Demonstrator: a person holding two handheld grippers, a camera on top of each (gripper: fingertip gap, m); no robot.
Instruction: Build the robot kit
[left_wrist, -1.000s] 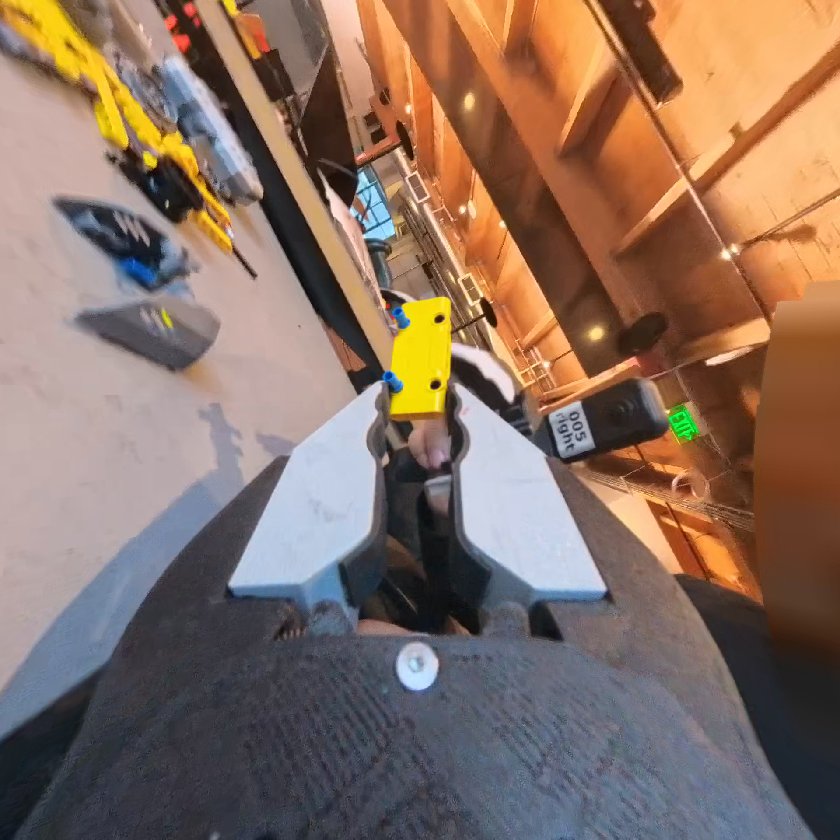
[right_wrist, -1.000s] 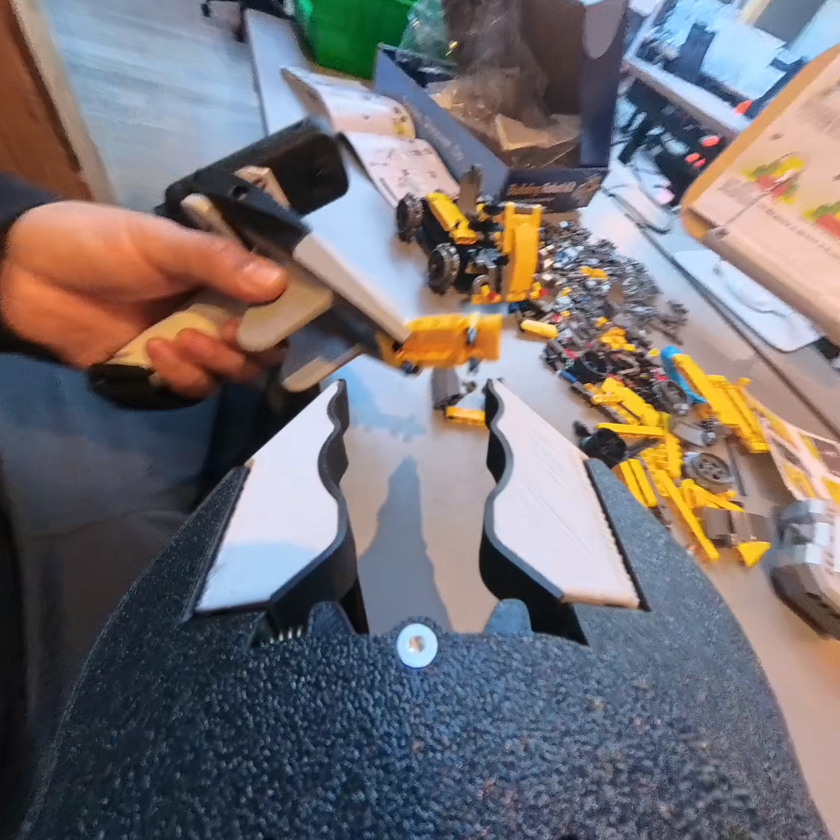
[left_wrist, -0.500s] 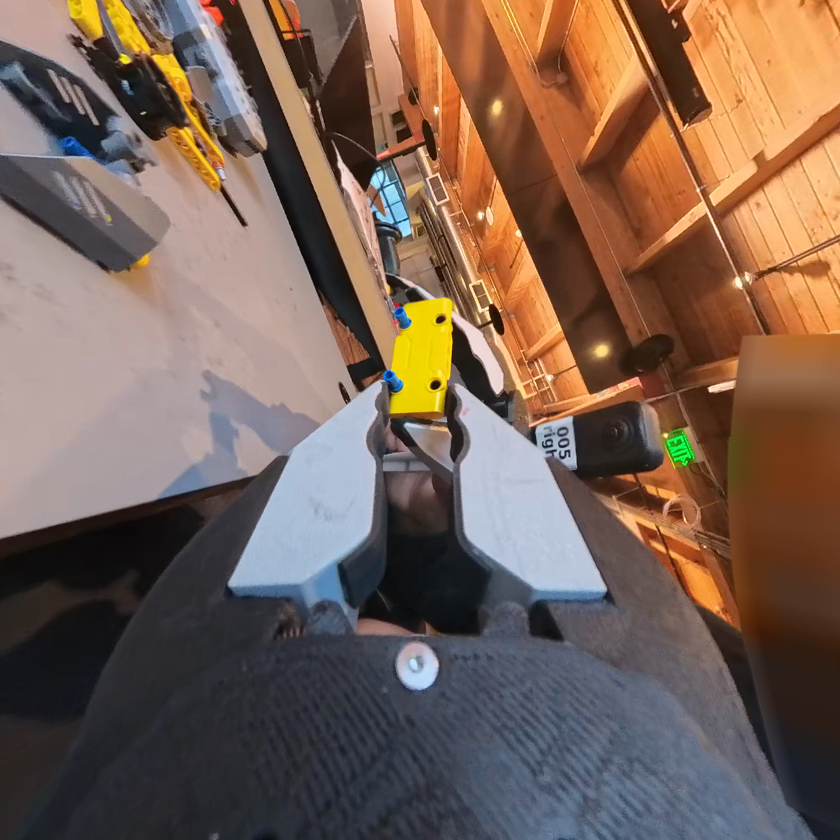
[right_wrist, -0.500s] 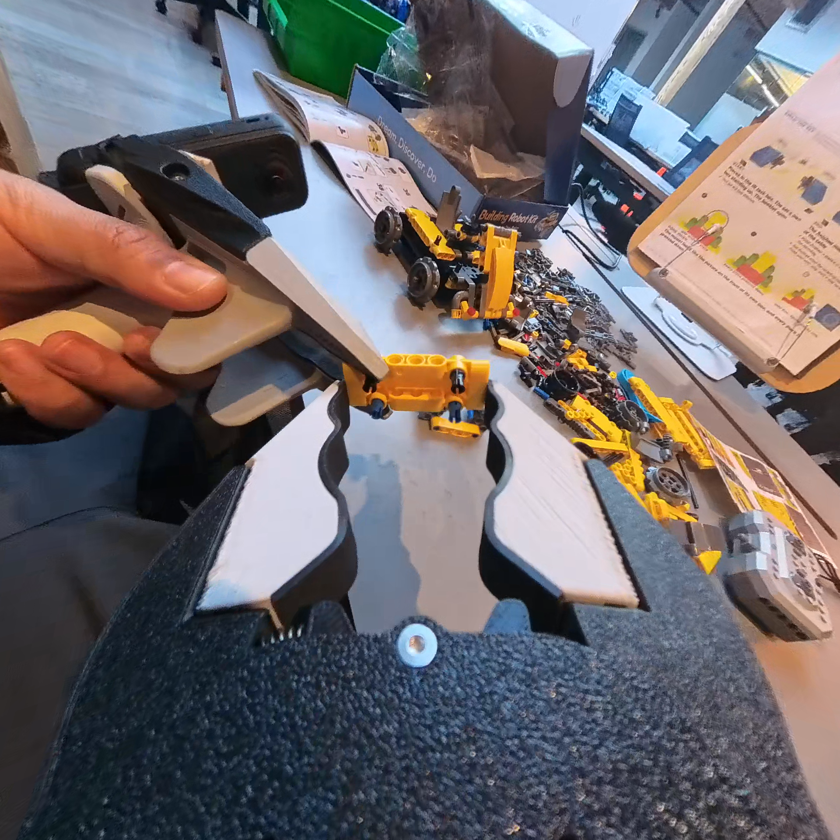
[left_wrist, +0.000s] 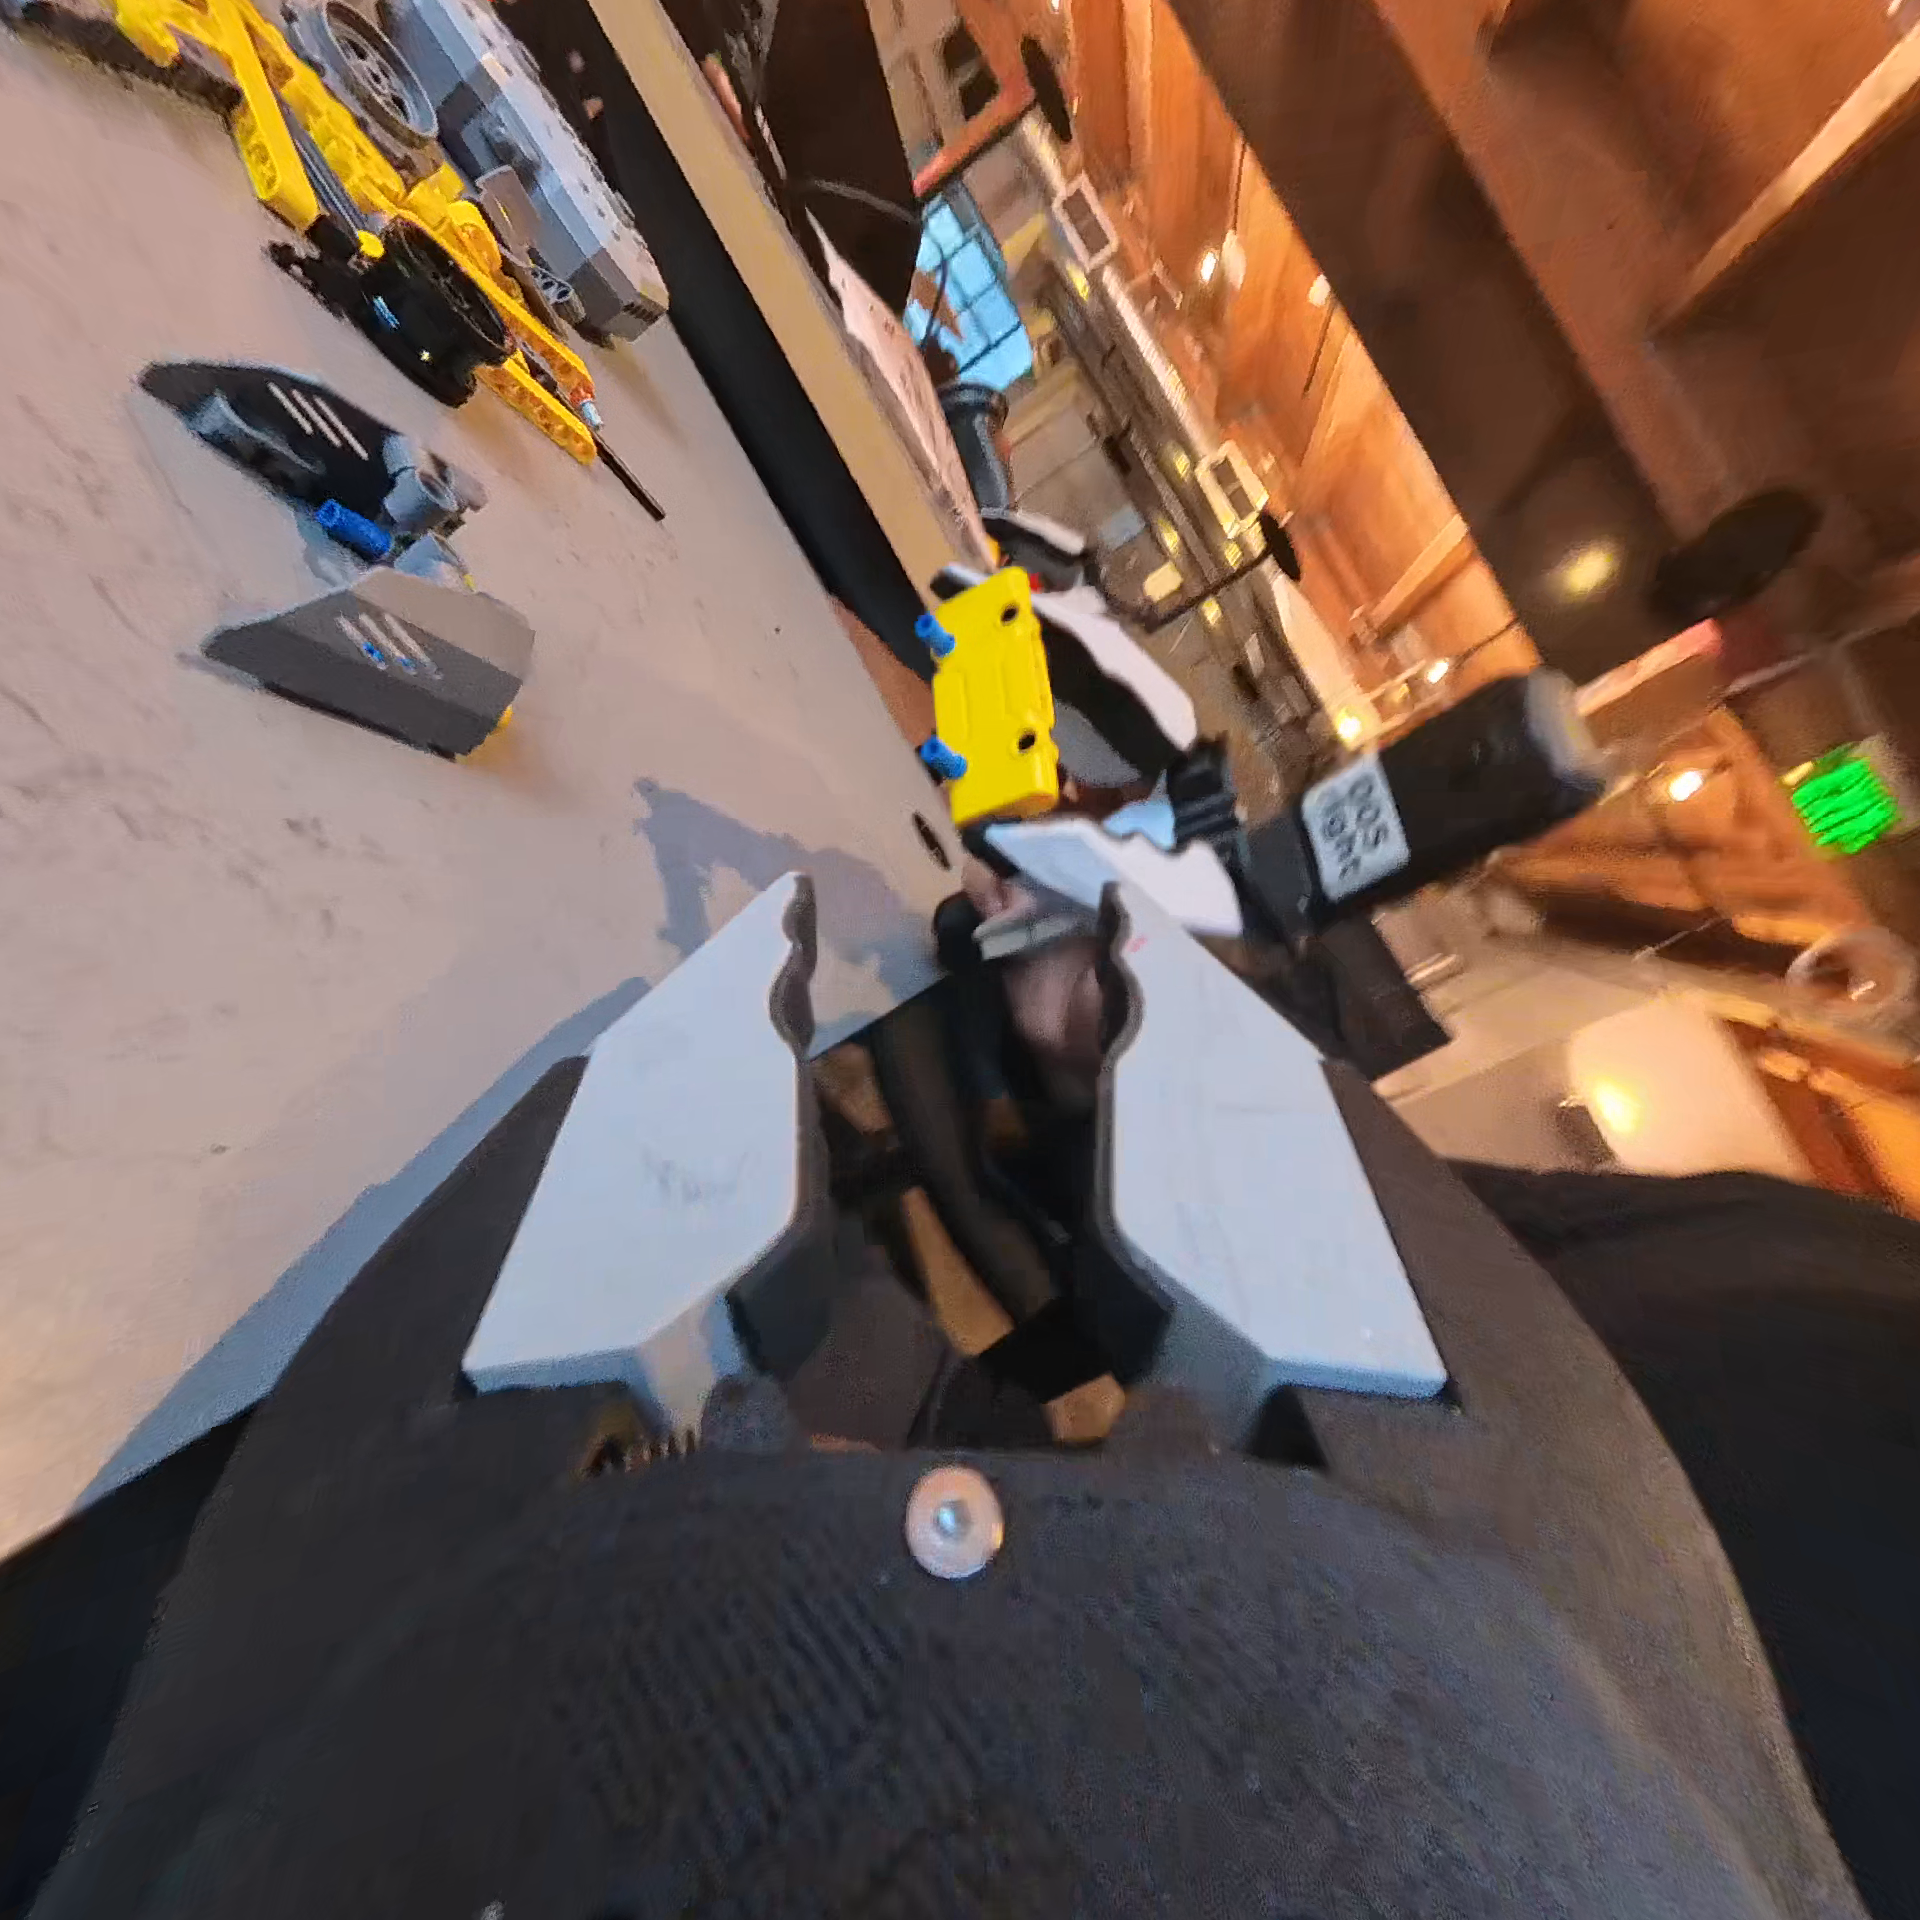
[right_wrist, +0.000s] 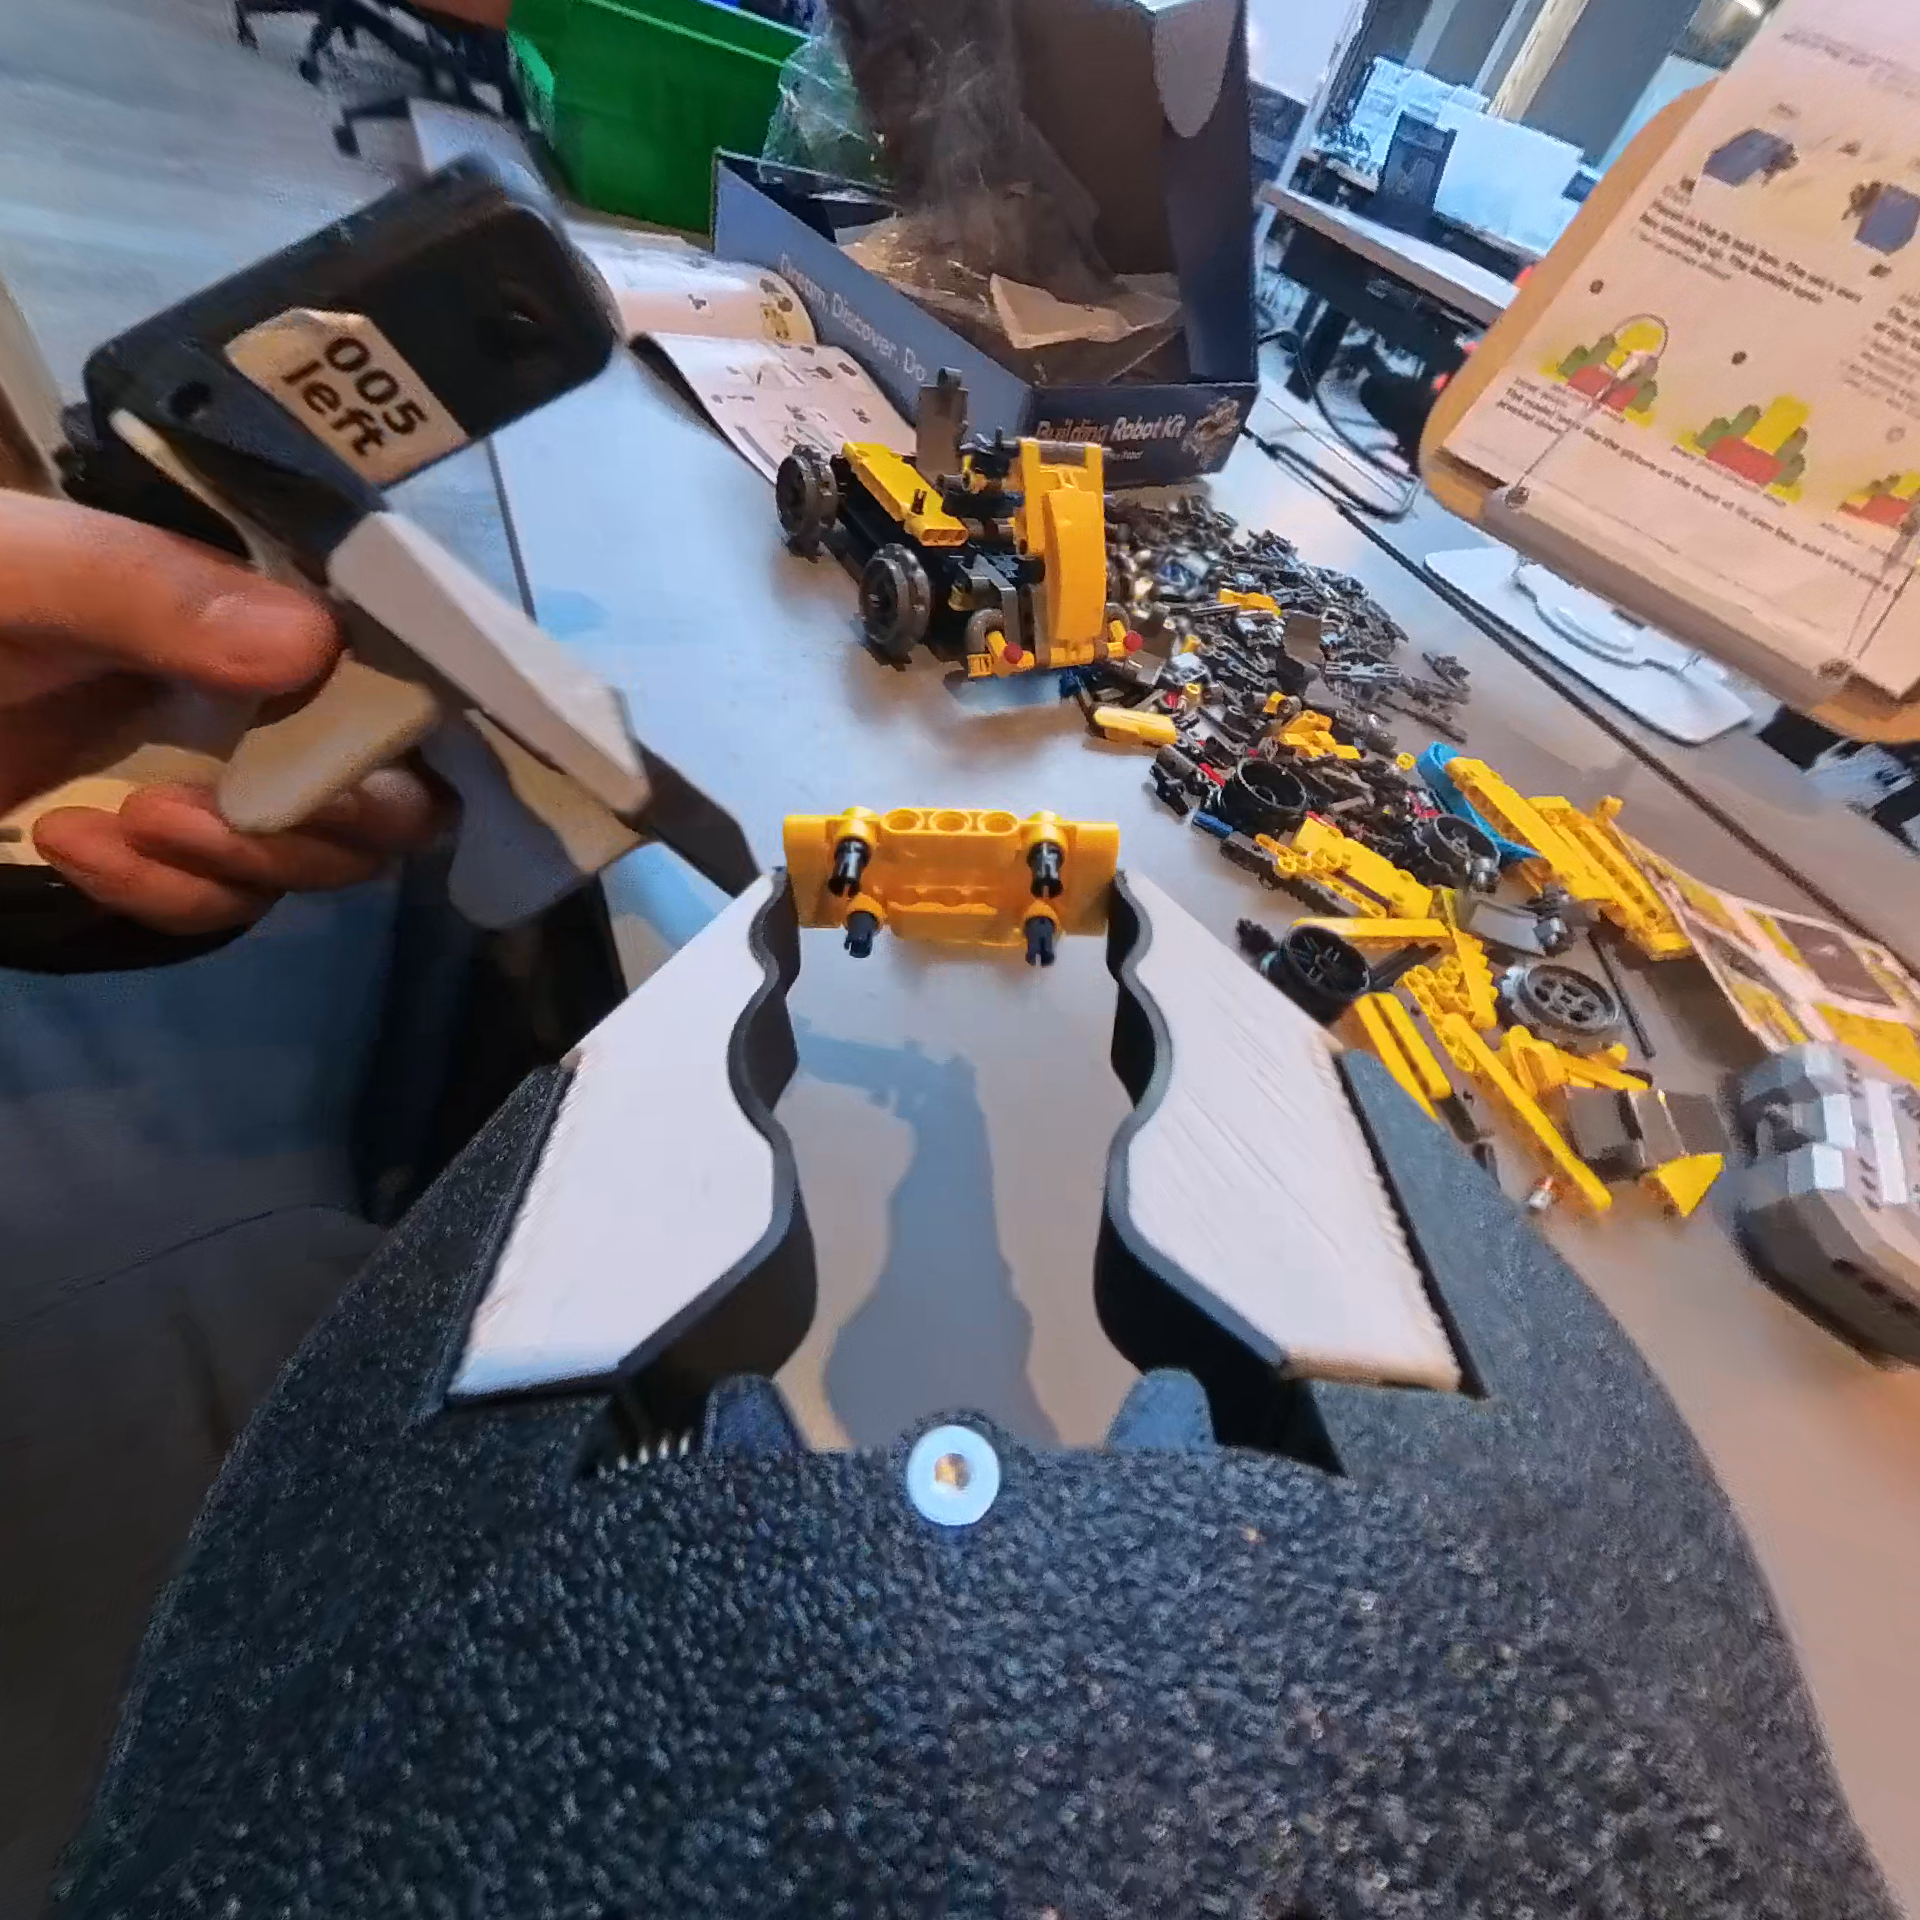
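A yellow studded panel piece with black pins (right_wrist: 951, 883) sits between the fingertips of my right gripper (right_wrist: 951, 899), which is shut on its two ends and holds it above the grey table (right_wrist: 727, 644). My left gripper (right_wrist: 675, 831), held by a hand, is open and empty just left of the piece, apart from it. In the left wrist view my left gripper (left_wrist: 956, 914) is open with nothing between its fingers. The yellow piece (left_wrist: 992, 696) shows beyond it, with blue pins on one side, held by the right gripper's white fingers (left_wrist: 1132, 686).
A part-built yellow and black vehicle (right_wrist: 966, 551) stands mid-table beside a spread of loose parts (right_wrist: 1351, 810). A dark box (right_wrist: 1039, 312), an open booklet (right_wrist: 790, 395) and a green bin (right_wrist: 644, 94) lie behind. Two dark grey panels (left_wrist: 384, 655) lie on the table.
The right gripper has closed on the yellow piece. The left gripper has opened, let go of it and drawn back to the left.
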